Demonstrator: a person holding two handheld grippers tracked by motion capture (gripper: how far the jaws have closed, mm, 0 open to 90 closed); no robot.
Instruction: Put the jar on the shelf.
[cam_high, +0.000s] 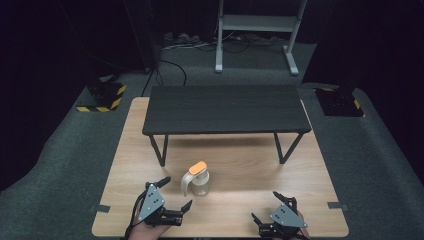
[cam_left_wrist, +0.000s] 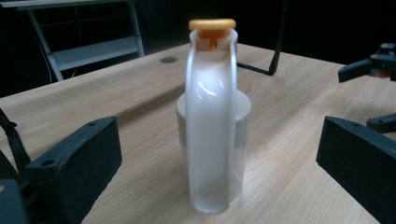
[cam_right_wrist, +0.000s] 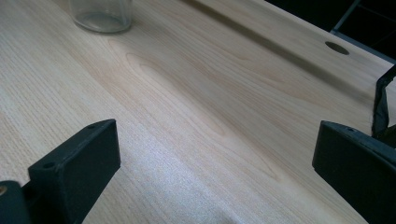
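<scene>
Jug (cam_high: 196, 179) with an orange lid (cam_high: 198, 166) stands upright on the wooden table (cam_high: 310, 165), near the front edge and a little left of the middle, seen from the high view. Its pale handle faces the left gripper (cam_high: 174, 192), which lies just beside it on the person's left hand, jaws spread wide and holding nothing. The right gripper (cam_high: 267, 207) rests well apart from the jug at the front right, jaws also spread and empty. Behind the jug a low black bench (cam_high: 225, 107) stands on the table, its thin legs on the wood.

From the left gripper view the jug (cam_left_wrist: 212, 126) stands straight ahead between the two black jaws, its broad white handle turned toward the camera and the orange lid (cam_left_wrist: 212, 23) on top. Neither jaw touches it; both stand far apart with bare wood between them and the jug. The other gripper (cam_left_wrist: 373, 70) shows far off at the right edge.

From the right gripper view the two jaws are wide apart over bare table (cam_right_wrist: 196, 116), gripping nothing. The clear base of the jug (cam_right_wrist: 100, 16) shows at the top left, well away from them
</scene>
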